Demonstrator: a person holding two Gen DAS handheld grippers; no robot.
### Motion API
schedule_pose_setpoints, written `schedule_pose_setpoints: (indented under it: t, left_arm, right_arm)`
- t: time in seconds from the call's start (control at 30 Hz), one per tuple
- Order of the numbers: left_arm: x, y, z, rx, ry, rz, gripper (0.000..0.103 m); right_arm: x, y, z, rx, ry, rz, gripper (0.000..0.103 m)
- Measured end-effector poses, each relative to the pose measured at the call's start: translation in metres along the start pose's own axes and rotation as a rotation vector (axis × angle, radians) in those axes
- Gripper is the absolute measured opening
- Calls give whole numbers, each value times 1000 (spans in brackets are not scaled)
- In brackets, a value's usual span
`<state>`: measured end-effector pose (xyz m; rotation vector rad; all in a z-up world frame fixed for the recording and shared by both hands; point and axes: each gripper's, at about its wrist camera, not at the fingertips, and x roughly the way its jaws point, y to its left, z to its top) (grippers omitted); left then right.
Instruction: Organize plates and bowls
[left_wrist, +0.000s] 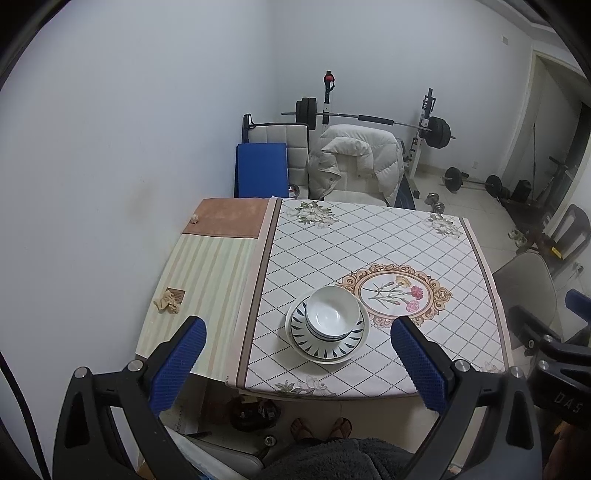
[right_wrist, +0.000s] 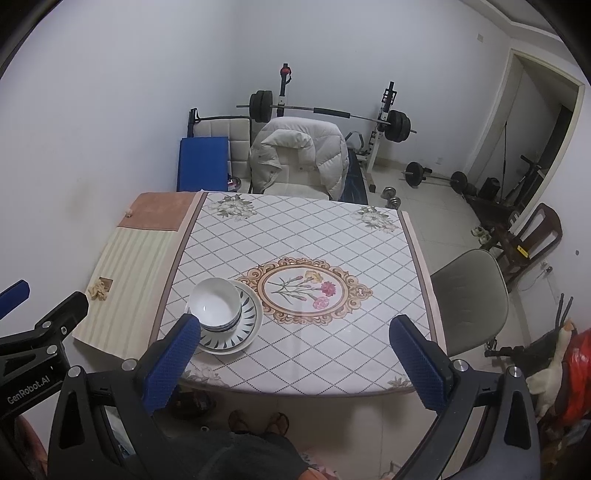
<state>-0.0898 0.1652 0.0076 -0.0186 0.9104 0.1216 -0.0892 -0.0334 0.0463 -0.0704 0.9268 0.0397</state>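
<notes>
A stack of white bowls (left_wrist: 330, 314) sits on stacked plates with a dark leaf-pattern rim (left_wrist: 343, 347) on the table's near left part. The same bowls (right_wrist: 216, 302) and plates (right_wrist: 247, 321) show in the right wrist view. My left gripper (left_wrist: 299, 341) is open and empty, held above the table's near edge with the stack between its blue fingers. My right gripper (right_wrist: 295, 341) is open and empty, to the right of the stack; its left finger (right_wrist: 173, 362) overlaps the plates' edge in view.
The table (right_wrist: 303, 236) has a diamond-patterned cloth with a flower medallion (right_wrist: 304, 291). Crumpled paper (left_wrist: 167, 301) lies on the striped cloth at left. A chair with a white jacket (left_wrist: 354, 162) stands behind, a grey chair (right_wrist: 469, 291) at right. Weights crowd the back.
</notes>
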Motion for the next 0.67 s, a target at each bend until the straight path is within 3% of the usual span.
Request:
schedule_pose_setpoints:
  t: [0.67]
  left_arm:
    - [-1,4,0,-7,-4,-1,103]
  right_arm:
    - [-2,0,3,7,-10,-5,103]
